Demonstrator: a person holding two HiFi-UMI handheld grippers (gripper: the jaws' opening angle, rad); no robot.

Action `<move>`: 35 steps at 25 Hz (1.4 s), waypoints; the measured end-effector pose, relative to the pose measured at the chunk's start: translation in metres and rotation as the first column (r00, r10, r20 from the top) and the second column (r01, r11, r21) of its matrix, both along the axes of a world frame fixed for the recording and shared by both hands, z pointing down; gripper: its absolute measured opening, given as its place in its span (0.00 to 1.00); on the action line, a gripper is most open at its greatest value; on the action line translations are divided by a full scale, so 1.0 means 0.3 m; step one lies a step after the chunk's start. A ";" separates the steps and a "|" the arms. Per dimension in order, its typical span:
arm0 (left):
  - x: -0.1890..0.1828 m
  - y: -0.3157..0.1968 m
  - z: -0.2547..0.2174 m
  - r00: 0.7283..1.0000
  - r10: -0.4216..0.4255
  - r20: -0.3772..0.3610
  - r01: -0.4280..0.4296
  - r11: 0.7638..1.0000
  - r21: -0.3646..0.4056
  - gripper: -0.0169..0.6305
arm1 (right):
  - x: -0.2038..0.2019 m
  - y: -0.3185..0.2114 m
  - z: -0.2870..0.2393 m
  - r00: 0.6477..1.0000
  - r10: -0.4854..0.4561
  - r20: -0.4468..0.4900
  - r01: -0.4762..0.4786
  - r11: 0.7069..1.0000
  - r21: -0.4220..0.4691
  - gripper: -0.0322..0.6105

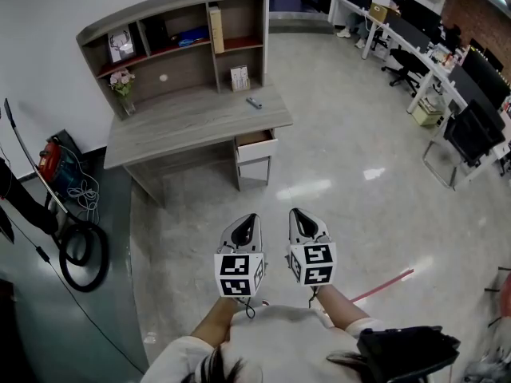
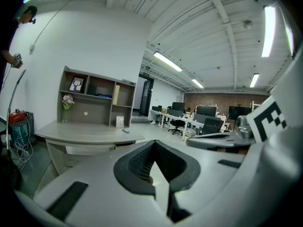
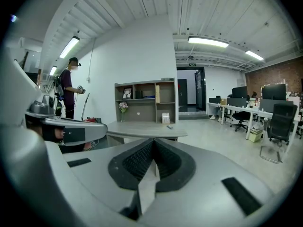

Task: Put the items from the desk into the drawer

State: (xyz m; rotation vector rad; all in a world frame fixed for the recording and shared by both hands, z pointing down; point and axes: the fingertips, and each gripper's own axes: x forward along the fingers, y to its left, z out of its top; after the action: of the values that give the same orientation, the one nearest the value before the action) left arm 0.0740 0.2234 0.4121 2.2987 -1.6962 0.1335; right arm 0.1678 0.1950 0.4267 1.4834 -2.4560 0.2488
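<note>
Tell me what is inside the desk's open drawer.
The drawer is pulled partly out; the visible strip of its inside looks like bare brown wood, no item. Its rear lies under the desk top and cannot be seen.

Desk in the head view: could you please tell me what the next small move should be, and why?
Probably step closer to the desk: the left gripper and right gripper are shut, empty and well short of it, while the small dark item lies on its top.
</note>
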 end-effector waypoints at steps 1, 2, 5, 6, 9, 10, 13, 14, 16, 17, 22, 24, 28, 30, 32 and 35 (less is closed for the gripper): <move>-0.003 -0.009 0.004 1.000 0.000 -0.001 0.000 1.000 -0.004 0.02 | -0.002 -0.009 0.006 1.000 0.000 -0.003 0.000 1.000 -0.006 0.05; -0.006 -0.019 0.009 1.000 0.000 -0.003 0.000 1.000 -0.008 0.02 | -0.005 -0.020 0.011 1.000 0.000 -0.005 0.000 1.000 -0.011 0.05; -0.024 -0.058 0.025 1.000 -0.002 -0.012 0.002 1.000 -0.018 0.02 | -0.020 -0.062 0.025 1.000 0.000 -0.007 0.000 1.000 -0.019 0.05; -0.032 -0.074 0.032 1.000 -0.003 -0.013 0.003 1.000 -0.019 0.02 | -0.027 -0.078 0.029 1.000 0.000 -0.007 0.000 1.000 -0.019 0.05; -0.060 -0.139 0.047 1.000 -0.007 -0.019 0.007 1.000 -0.018 0.02 | -0.049 -0.139 0.041 1.000 0.003 -0.008 -0.003 1.000 -0.018 0.05; -0.069 -0.164 0.050 1.000 -0.008 -0.023 0.007 1.000 -0.018 0.02 | -0.055 -0.163 0.044 1.000 0.006 -0.008 -0.006 1.000 -0.019 0.05; -0.088 -0.247 0.047 0.999 -0.006 -0.034 0.006 1.000 -0.010 0.02 | -0.072 -0.237 0.048 1.000 0.009 -0.014 -0.009 1.000 -0.018 0.05; -0.093 -0.277 0.043 0.999 -0.004 -0.036 0.004 1.000 -0.004 0.02 | -0.079 -0.265 0.046 1.000 0.009 -0.017 -0.010 1.000 -0.015 0.05; -0.103 -0.339 0.033 0.999 0.000 -0.038 0.000 1.000 0.004 0.02 | -0.094 -0.325 0.036 1.000 0.012 -0.017 -0.012 1.000 -0.010 0.05; -0.110 -0.369 0.029 0.999 0.003 -0.039 -0.002 1.000 0.006 0.02 | -0.104 -0.355 0.030 1.000 0.013 -0.016 -0.013 1.000 -0.009 0.05; -0.149 -0.507 0.018 0.999 0.011 -0.036 -0.011 1.000 0.005 0.02 | -0.159 -0.493 0.013 1.000 0.009 -0.013 -0.009 1.000 -0.006 0.05; -0.170 -0.560 0.013 0.999 0.007 -0.035 -0.007 1.000 0.005 0.02 | -0.183 -0.545 0.011 1.000 0.004 -0.012 -0.004 1.000 -0.007 0.05; -0.212 -0.653 0.011 0.999 -0.004 -0.037 0.004 1.000 -0.001 0.02 | -0.231 -0.635 0.011 1.000 -0.009 -0.017 0.009 1.000 -0.017 0.05; -0.233 -0.694 0.014 0.999 -0.011 -0.039 0.011 1.000 -0.004 0.02 | -0.255 -0.677 0.015 1.000 -0.016 -0.019 0.016 1.000 -0.022 0.05; -0.254 -0.734 0.022 0.999 -0.015 -0.041 0.015 1.000 -0.008 0.02 | -0.279 -0.719 0.021 1.000 -0.022 -0.021 0.021 0.999 -0.025 0.05; -0.283 -0.798 0.034 0.999 -0.014 -0.043 0.014 1.000 -0.012 0.02 | -0.313 -0.785 0.030 0.999 -0.025 -0.022 0.024 0.999 -0.028 0.05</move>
State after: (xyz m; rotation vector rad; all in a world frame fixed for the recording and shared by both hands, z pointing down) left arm -0.0109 -0.0161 0.4222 2.2639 -1.6855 0.0903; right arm 0.0739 -0.0407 0.4358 1.4362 -2.4415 0.2592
